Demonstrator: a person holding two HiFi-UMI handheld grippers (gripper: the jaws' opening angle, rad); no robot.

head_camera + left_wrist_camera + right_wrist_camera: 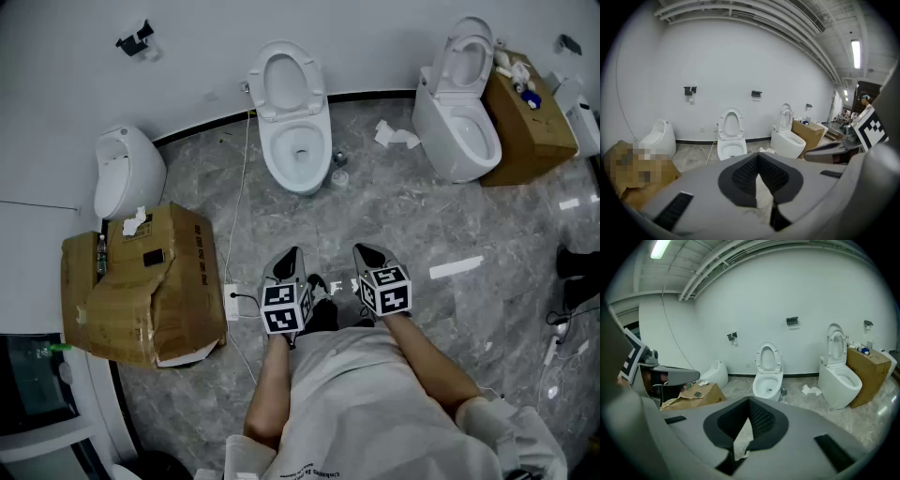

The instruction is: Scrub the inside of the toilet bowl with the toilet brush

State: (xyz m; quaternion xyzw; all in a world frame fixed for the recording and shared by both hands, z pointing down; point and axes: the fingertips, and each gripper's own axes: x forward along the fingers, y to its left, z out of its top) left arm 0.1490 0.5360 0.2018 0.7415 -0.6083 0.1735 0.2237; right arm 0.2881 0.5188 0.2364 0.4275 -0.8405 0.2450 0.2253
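Note:
A white toilet with its seat down and lid up stands against the far wall, straight ahead; it also shows in the left gripper view and the right gripper view. A second toilet stands to its right. I hold both grippers side by side close to my body, well short of the toilets and tilted down. My left gripper is shut with nothing in it. My right gripper is shut and empty too. I cannot make out a toilet brush in any view.
A urinal and a torn cardboard box are at the left. A power strip with its cable lies by the box. Crumpled tissue and a small clear object lie between the toilets. Another box stands far right.

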